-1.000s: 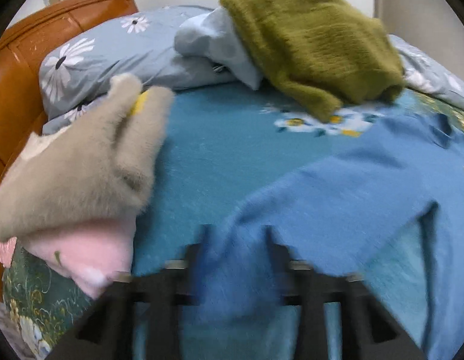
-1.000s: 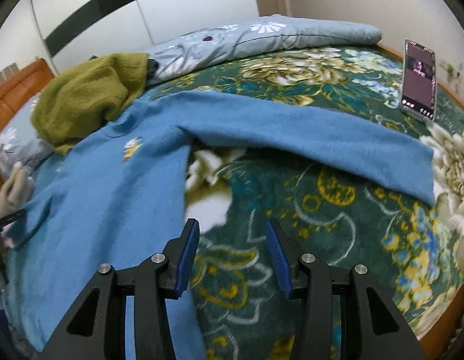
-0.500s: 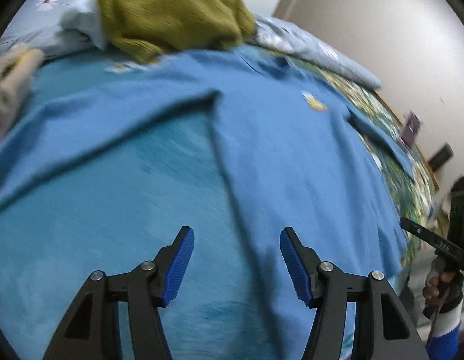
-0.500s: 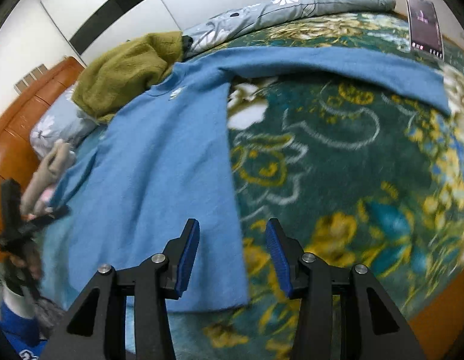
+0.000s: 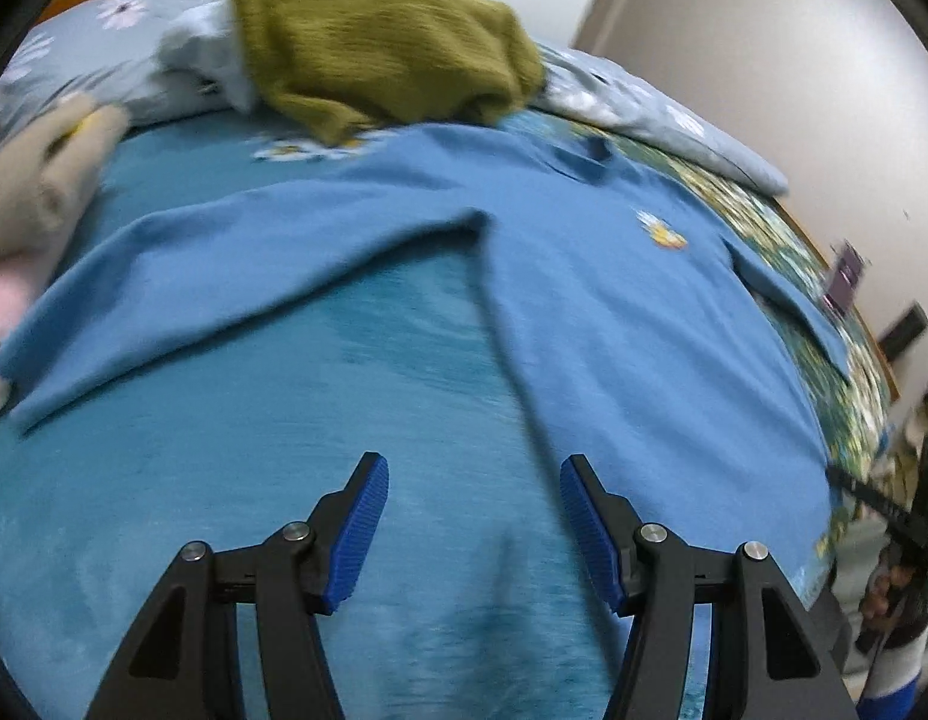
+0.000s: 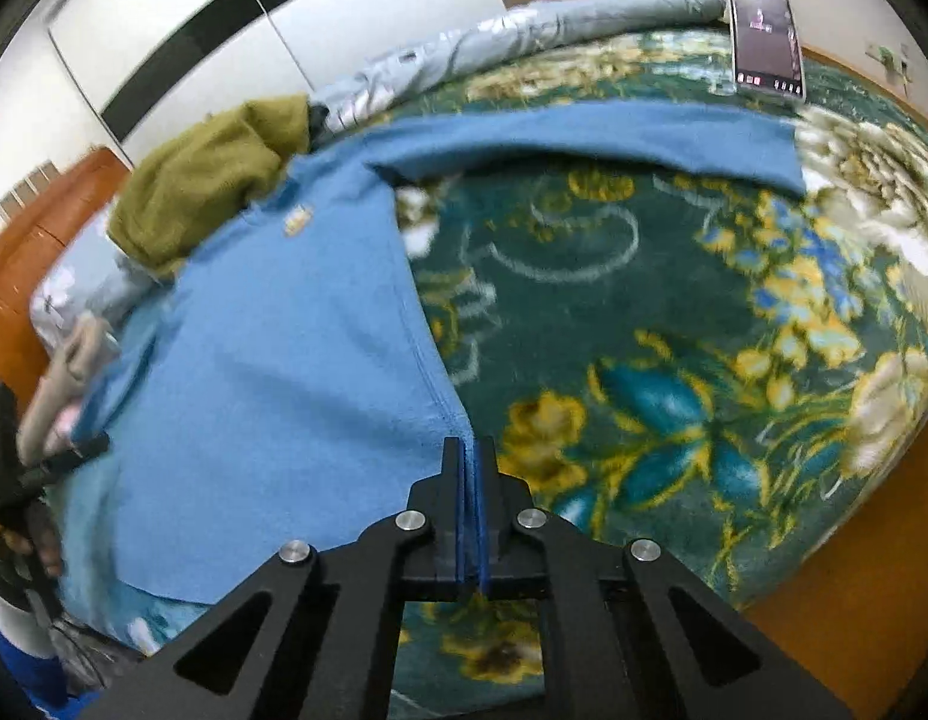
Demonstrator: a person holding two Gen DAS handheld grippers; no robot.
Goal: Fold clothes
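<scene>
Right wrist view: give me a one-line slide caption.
Right claw shut on the bottom corner of the blue sweater, spread flat on the floral bedspread, one sleeve stretched toward the phone.

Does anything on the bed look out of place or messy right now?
Mostly the olive sweater: it sits in a crumpled heap at the blue sweater's collar, overlapping the spread garment. A phone also lies on the blanket beyond the outstretched sleeve. No damage shows.
</scene>
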